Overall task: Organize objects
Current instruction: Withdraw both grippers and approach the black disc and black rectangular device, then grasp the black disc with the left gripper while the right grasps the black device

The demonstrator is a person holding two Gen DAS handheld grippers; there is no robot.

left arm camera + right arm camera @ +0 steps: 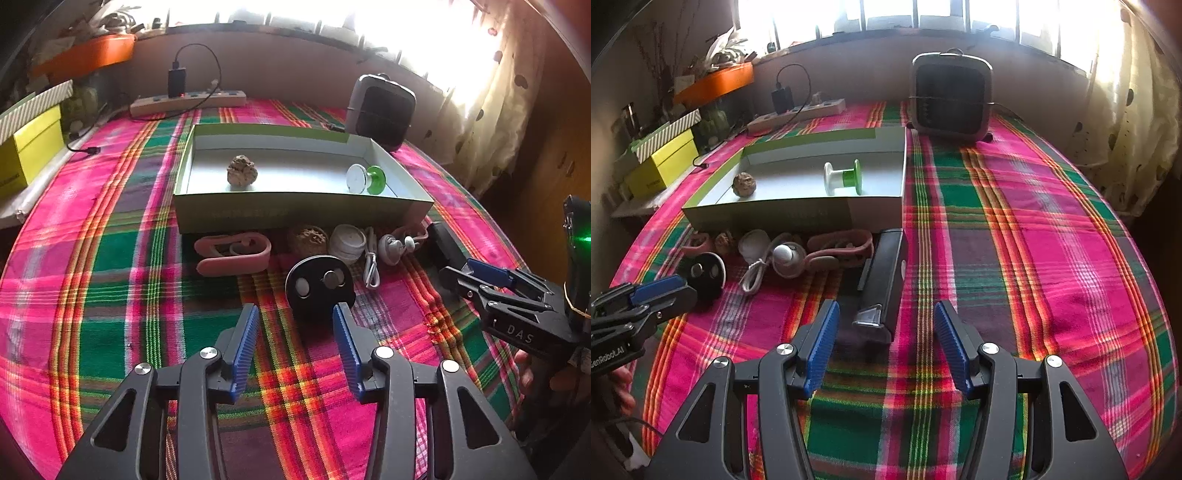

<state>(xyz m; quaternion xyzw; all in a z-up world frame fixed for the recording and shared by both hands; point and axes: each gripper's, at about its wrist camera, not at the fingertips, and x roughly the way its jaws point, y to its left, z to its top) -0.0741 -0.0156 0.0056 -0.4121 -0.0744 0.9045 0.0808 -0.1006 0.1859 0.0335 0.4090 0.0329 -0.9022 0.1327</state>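
We see a shallow open box [295, 212], green outside and pale inside, lying on a plaid cloth [1052, 258] of pink, green and orange. Inside it rest two things, well apart: a brown wrinkled nut [242, 170] toward the left and a spool [365, 179] with one white and one green flange, lying on its side near the right wall.

Just in front of the box's near wall lies a row of loose objects: a pink clip [232, 253], a second brown nut [308, 240], a white ribbed roll [347, 243], a white cable [372, 266], a small grey-and-white piece [393, 249] and a long black case [884, 280]. A black disc [317, 286] with two round metal studs sits nearer to us.

Behind the box stand a power strip [188, 101] with a plugged-in charger and a dark grey heater [951, 98]; a yellow box [26, 147] sits off the cloth's left edge. In the right wrist view, the cloth right of the box and case is bare.

Our left gripper [297, 314] is spread, its blue pads flanking the near edge of the black disc without pressing it. Our right gripper [886, 310] is likewise spread, with the near end of the black case between its pads, untouched
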